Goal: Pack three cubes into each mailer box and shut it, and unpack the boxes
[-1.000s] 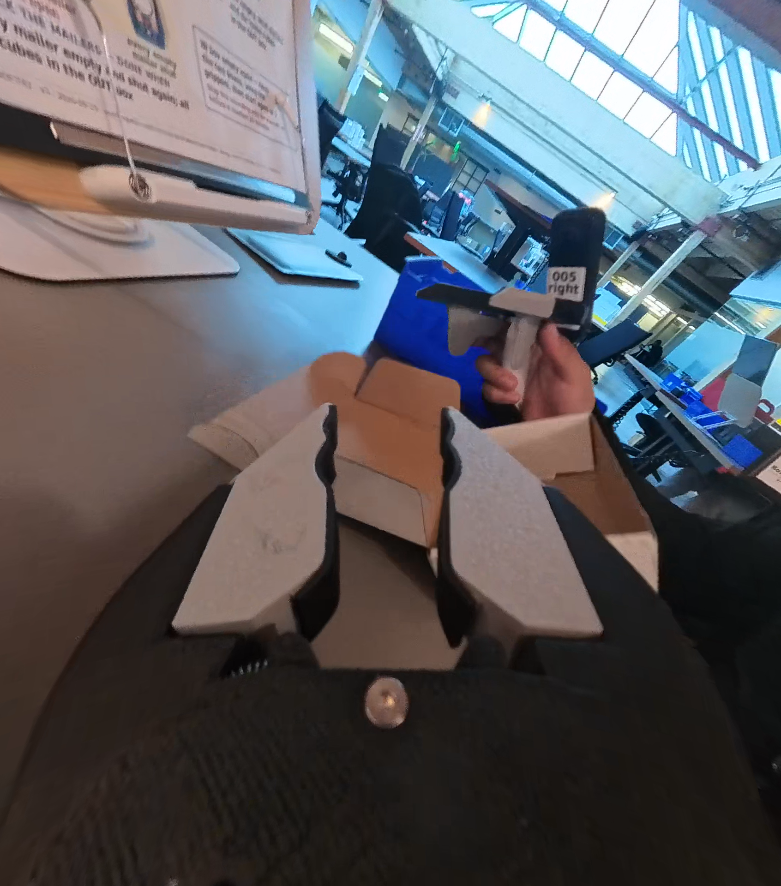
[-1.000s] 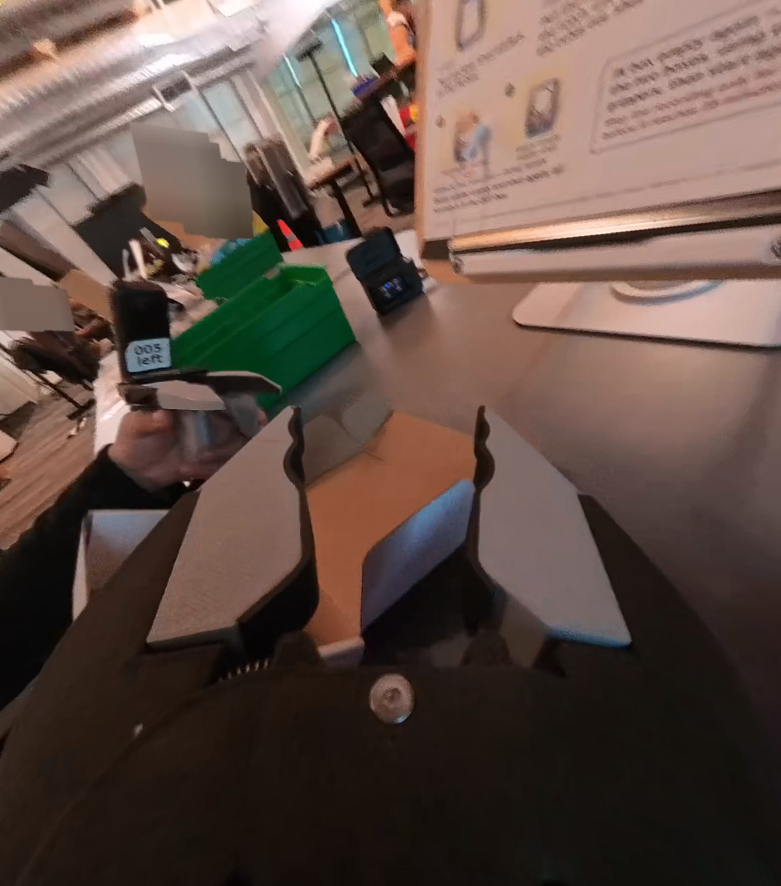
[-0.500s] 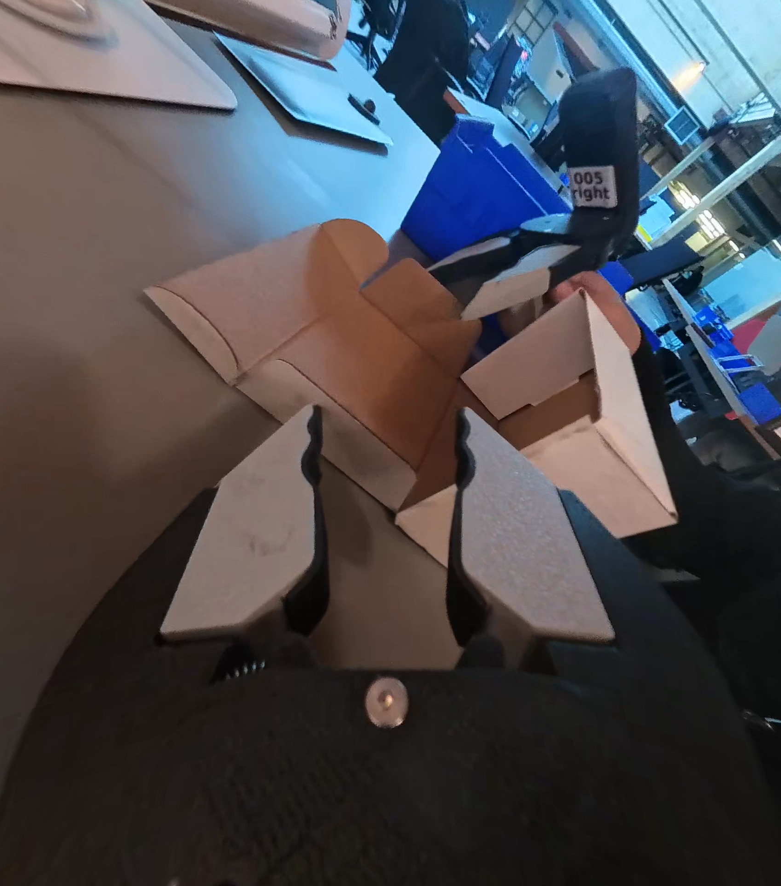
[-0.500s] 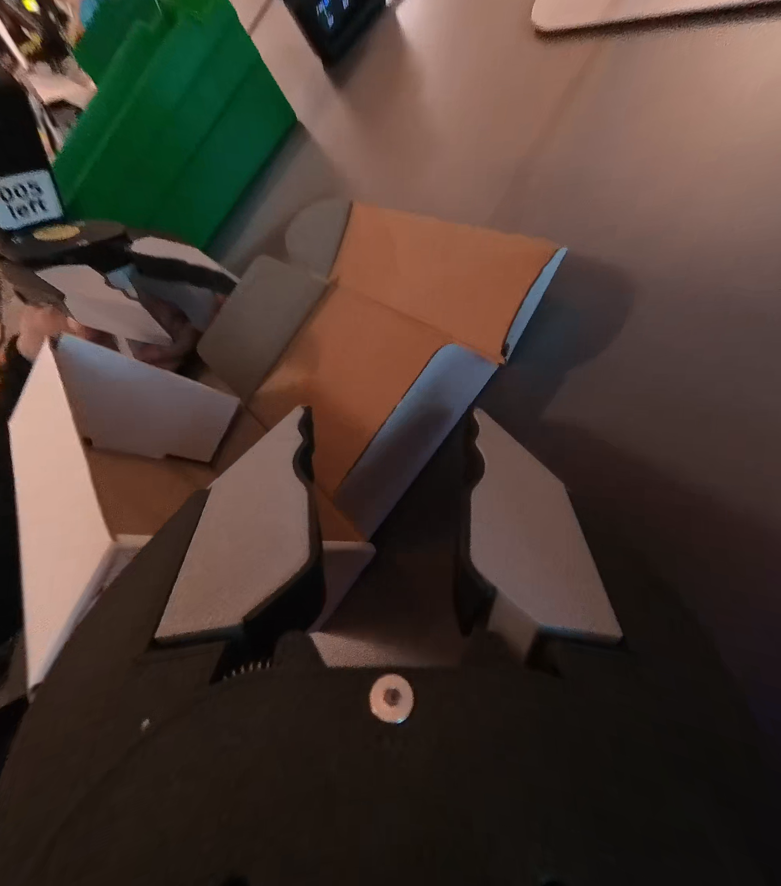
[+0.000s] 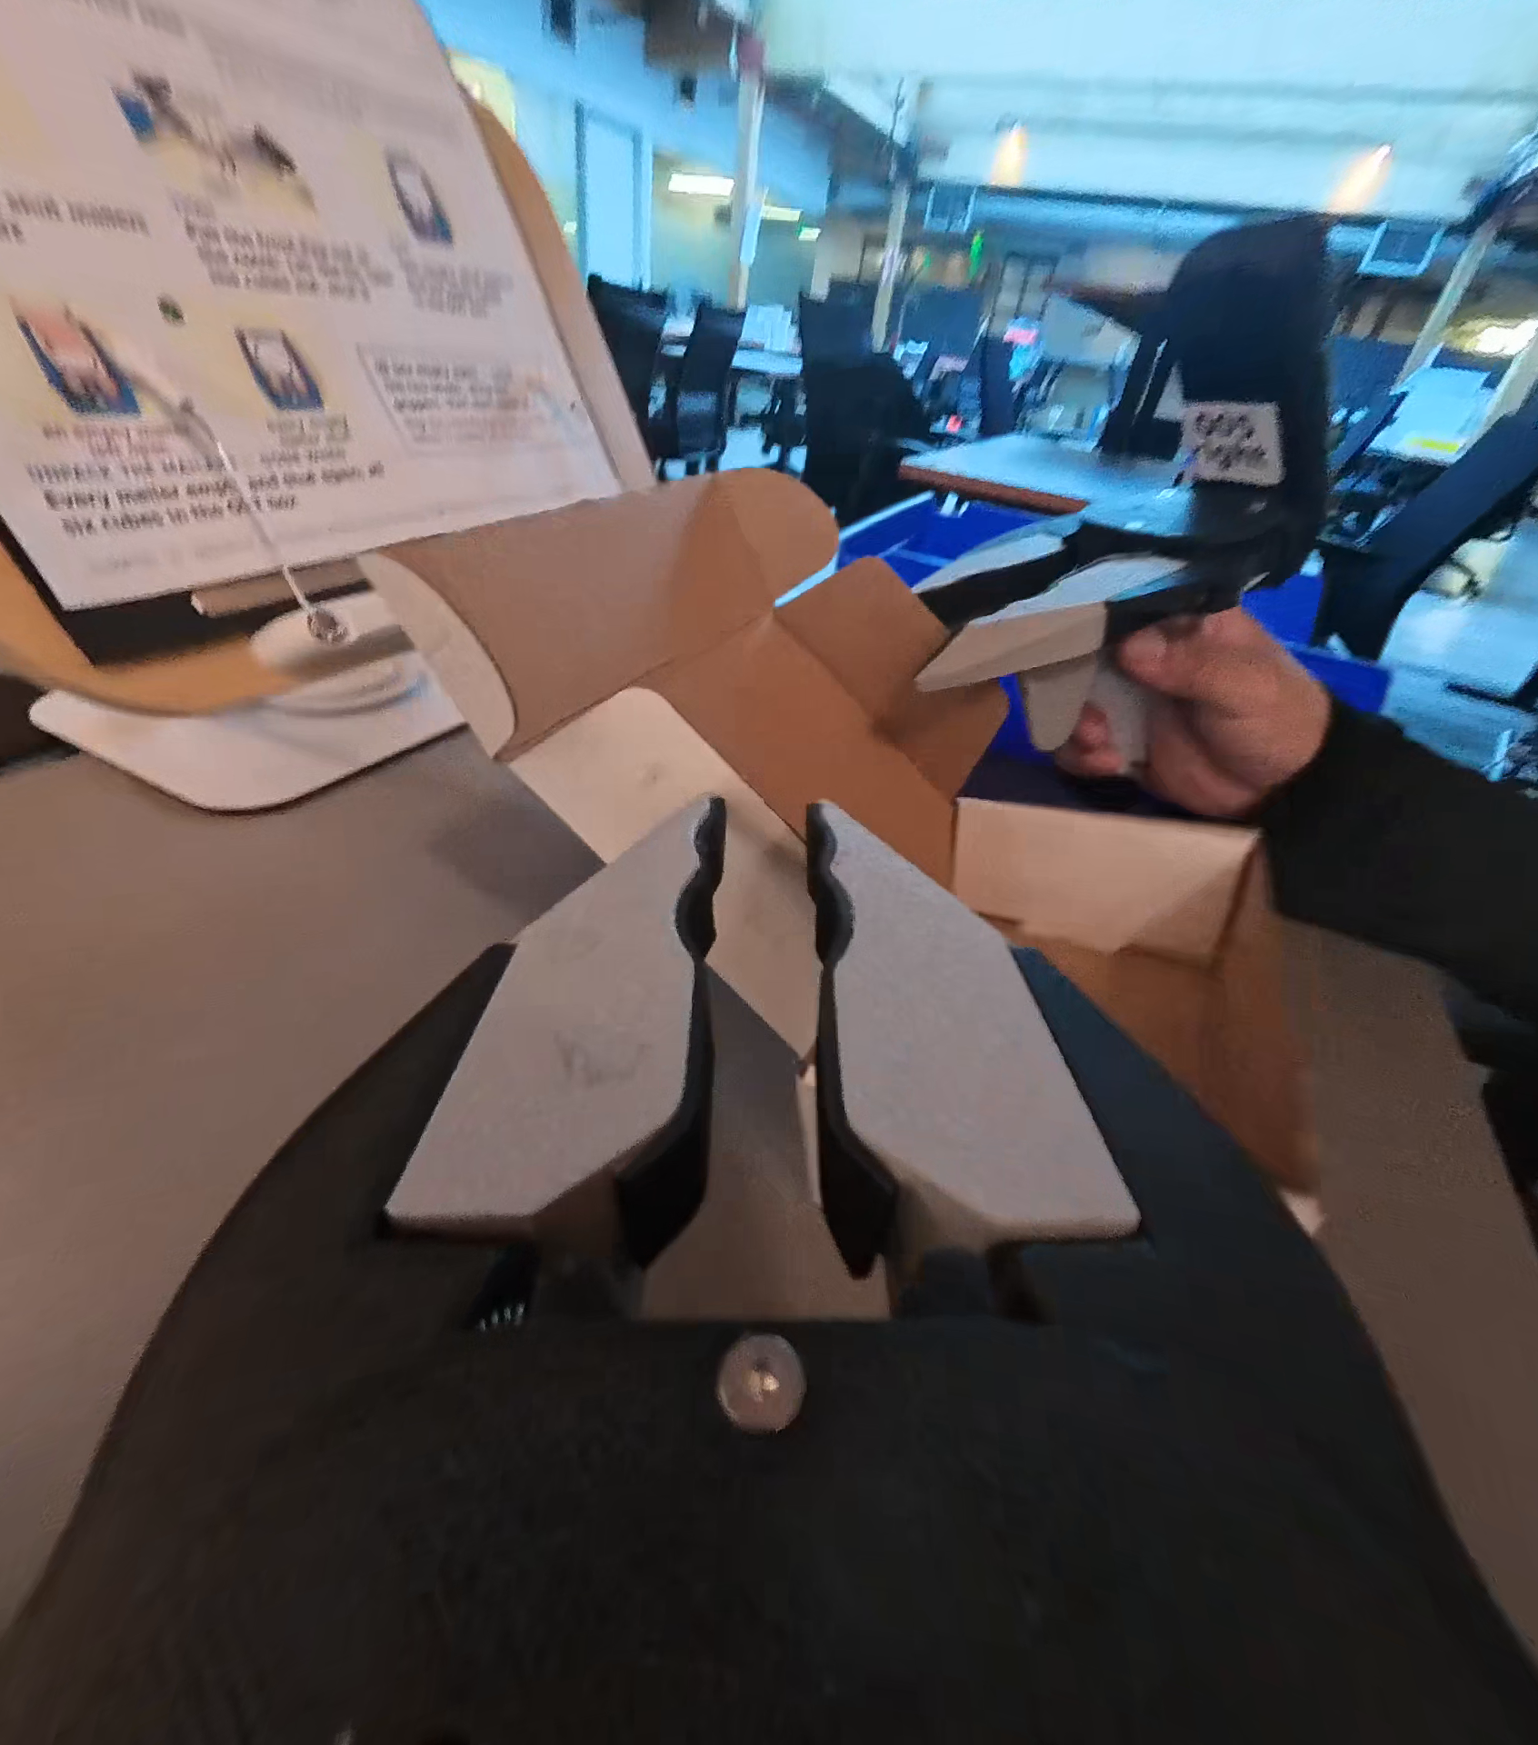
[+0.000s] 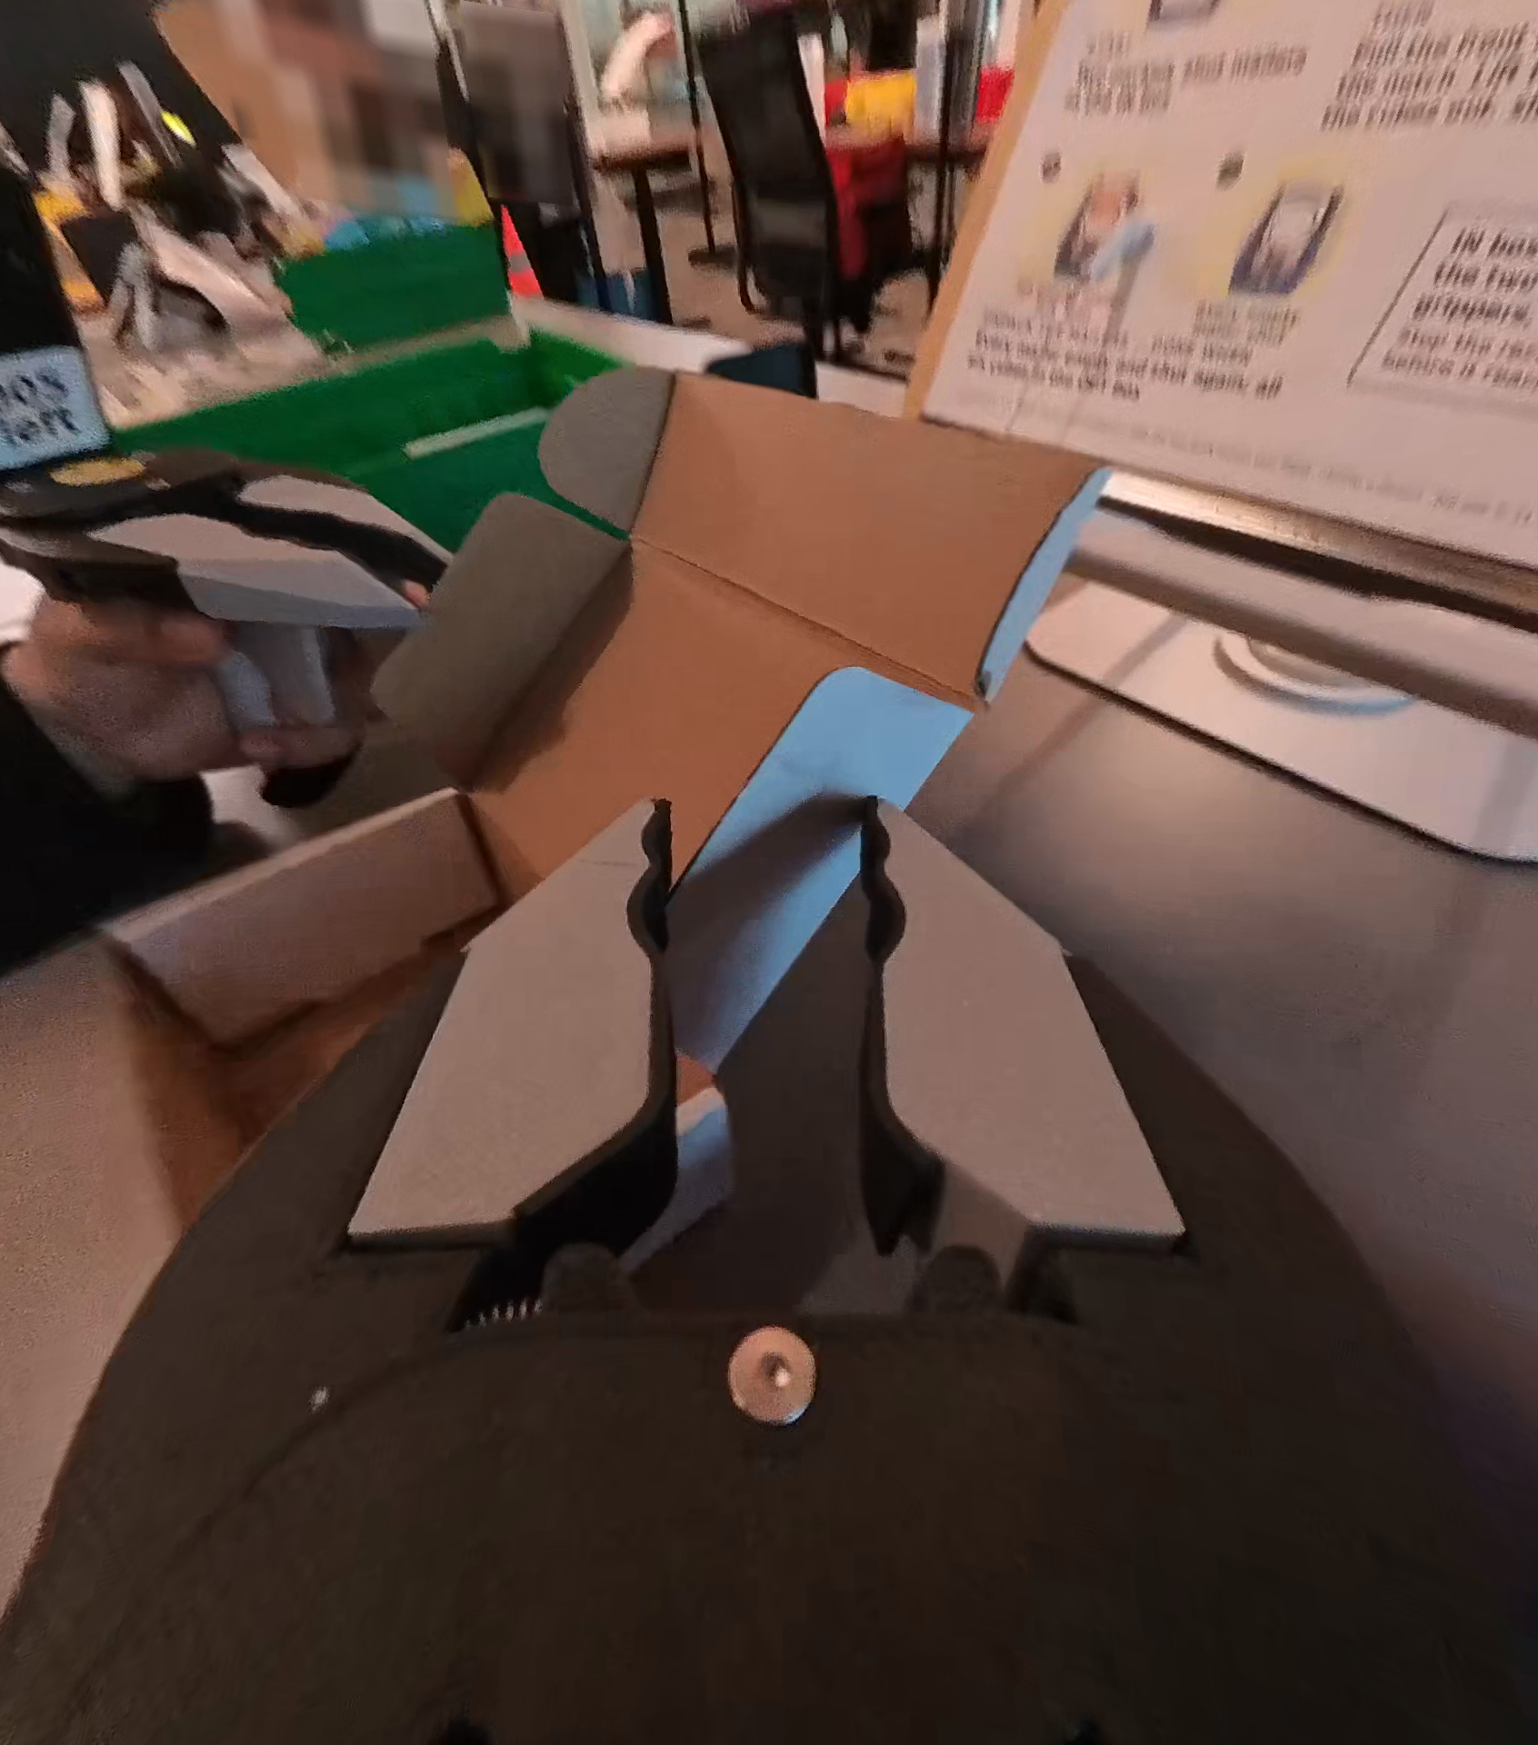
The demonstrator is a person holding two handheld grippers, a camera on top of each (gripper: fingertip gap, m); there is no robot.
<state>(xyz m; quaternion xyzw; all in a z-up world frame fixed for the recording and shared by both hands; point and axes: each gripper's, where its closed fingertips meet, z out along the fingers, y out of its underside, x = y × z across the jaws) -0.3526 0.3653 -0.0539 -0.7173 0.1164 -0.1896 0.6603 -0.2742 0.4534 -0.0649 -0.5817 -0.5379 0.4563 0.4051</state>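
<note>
Mailer box [image 5: 1152,954] sits open on the grey table [image 5: 132,991] right in front of me, lid [image 5: 652,585] thrown back and standing up toward the instruction sheet on its stand [image 5: 208,312]. Brown inside, white outside. In the left wrist view the lid's side flap [image 5: 850,680] sticks up brown; the box body's white wall shows beyond my fingertips. I can't see any cubes inside from either view; the interior is mostly hidden by my grippers.

My left gripper [image 5: 763,821] points at the near white flap of the lid; jaws are parted by a narrow gap, nothing between them, and whether a tip touches the card I can't tell. My right gripper [image 6: 765,817] comes from the other side, jaws spread a bit wider, with the lid's white side flap [image 6: 803,850] showing in the gap but not pinched.

In the left wrist view the right gripper shows farther off, held in a hand [image 5: 1219,718] with a dark sleeve, its tips just beside the brown flap. The right wrist view shows the left gripper likewise, tips near the rounded grey-looking flap [image 6: 520,623].

Green bin [image 6: 425,425] stands behind the box on the left side, blue bin [image 5: 935,538] behind it on the right. Background blurred.
</note>
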